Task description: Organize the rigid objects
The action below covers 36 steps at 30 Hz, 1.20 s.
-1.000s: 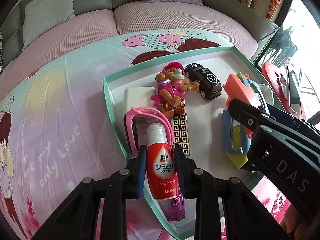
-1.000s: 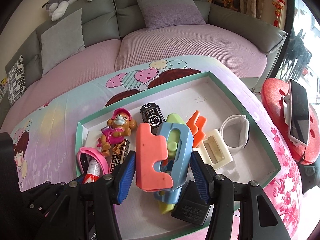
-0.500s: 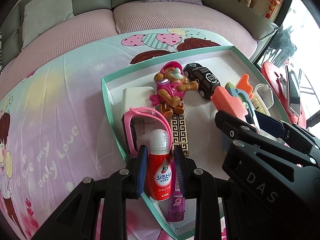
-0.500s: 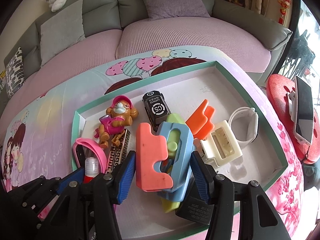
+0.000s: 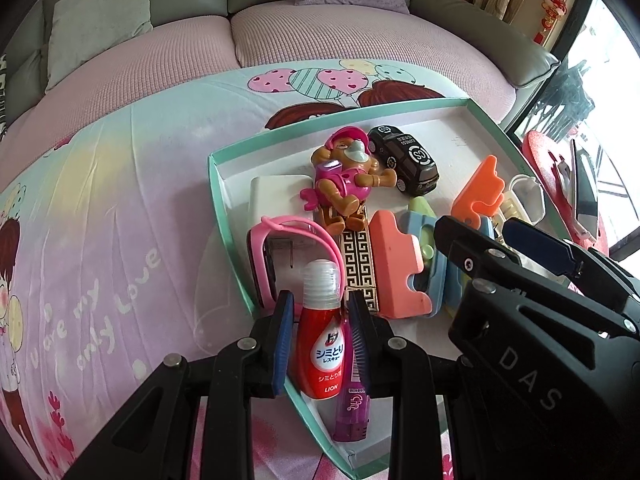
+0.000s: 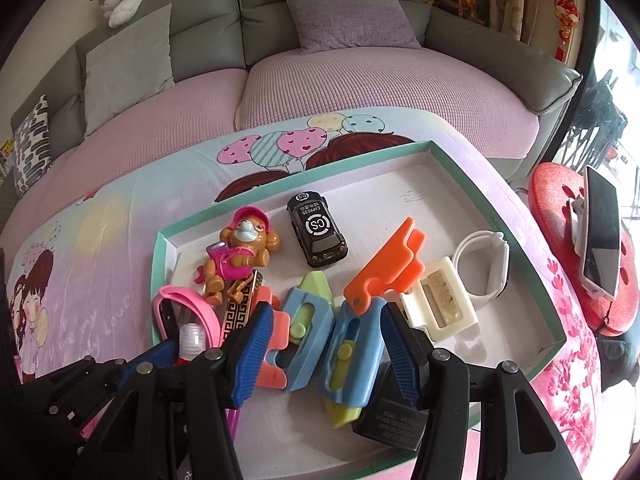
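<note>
Left gripper (image 5: 320,336): its blue-padded fingers are standing on either side of the red bottle (image 5: 321,344), pads (image 5: 282,340) close against its body; firm clamping cannot be confirmed.
Red bottle: it is sitting at the near left edge of the box (image 5: 224,216), cap pointing toward the far side, with a purple lighter (image 5: 352,412) lying just beside it.
Right gripper (image 6: 326,354): its fingers are standing apart, spanning the blue-and-coral toys (image 6: 320,344); the pads (image 6: 252,356) are showing gaps to the toys.
Blue-and-coral toys: they are lying side by side on the box floor near the near edge, yellow-green sliders facing up.
Orange piece (image 6: 386,270): it is lying just beyond the blue toys, touching the cream clip (image 6: 440,304).
White ring (image 6: 486,266): it is sitting toward the right edge of the box.
Black car (image 6: 317,229): it is sitting near the far middle of the box, beside the puppy figure (image 6: 238,254).
Puppy figure: it is lying partly on a patterned black-and-gold bar (image 5: 358,256).
Pink band (image 5: 280,248): it is resting at the left edge, just beyond the bottle cap.
Box: it is resting on a printed cloth (image 5: 100,220).
</note>
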Motion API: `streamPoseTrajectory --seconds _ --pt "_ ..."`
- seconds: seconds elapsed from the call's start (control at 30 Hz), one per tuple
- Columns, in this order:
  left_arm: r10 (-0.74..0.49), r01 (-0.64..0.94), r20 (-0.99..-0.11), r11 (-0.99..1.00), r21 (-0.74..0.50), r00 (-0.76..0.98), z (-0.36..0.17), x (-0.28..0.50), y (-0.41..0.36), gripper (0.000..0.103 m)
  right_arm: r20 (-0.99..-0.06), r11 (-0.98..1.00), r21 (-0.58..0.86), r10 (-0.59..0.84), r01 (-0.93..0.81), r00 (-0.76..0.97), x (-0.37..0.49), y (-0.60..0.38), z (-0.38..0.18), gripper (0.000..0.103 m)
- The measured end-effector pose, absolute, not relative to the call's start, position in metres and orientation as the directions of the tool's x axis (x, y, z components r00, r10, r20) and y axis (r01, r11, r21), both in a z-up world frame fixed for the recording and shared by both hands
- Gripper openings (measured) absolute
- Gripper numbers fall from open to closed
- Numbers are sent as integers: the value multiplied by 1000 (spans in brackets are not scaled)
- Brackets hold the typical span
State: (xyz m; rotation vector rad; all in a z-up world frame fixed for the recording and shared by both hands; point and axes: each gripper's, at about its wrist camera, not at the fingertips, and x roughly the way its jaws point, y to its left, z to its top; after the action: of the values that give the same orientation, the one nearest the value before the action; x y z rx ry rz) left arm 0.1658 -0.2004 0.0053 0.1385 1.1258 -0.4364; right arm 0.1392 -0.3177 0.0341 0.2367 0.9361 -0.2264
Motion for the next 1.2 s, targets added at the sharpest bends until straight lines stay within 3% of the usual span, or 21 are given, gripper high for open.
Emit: streamPoseTrajectory --seconds 0.13,0.2,0.4,0.53,0.6,0.7,0.87,0.97,1.2 --pt "-290 397 -881 908 -131 374 16 164 -194 31 -779 950 118 -93 290 620 133 -317 48 60" --pt "-292 387 -873 912 -132 390 22 165 -190 42 -767 947 128 -95 296 635 131 -318 53 60" --pt "-269 311 -854 941 -134 446 36 169 -167 53 -760 934 155 -95 322 643 128 -327 55 60" --pt "-229 213 -850 967 -142 474 36 176 -142 56 -769 935 158 -85 317 634 130 -327 52 60" --pt "-206 160 -851 976 -145 483 35 180 -129 67 -774 940 152 -78 305 628 132 -324 50 60" --pt "-163 93 -852 986 -135 497 34 184 -113 72 -777 948 137 -77 287 625 134 -318 48 60" --pt "-108 33 -866 994 -105 488 28 186 -100 81 -789 955 117 -77 272 609 138 -311 43 68" --pt "-89 16 -878 996 -93 471 22 188 -98 85 -797 957 94 -93 275 597 140 -309 40 80" --pt "-53 -25 -893 997 -72 447 15 190 -91 86 -806 958 66 -113 279 581 144 -309 35 91"
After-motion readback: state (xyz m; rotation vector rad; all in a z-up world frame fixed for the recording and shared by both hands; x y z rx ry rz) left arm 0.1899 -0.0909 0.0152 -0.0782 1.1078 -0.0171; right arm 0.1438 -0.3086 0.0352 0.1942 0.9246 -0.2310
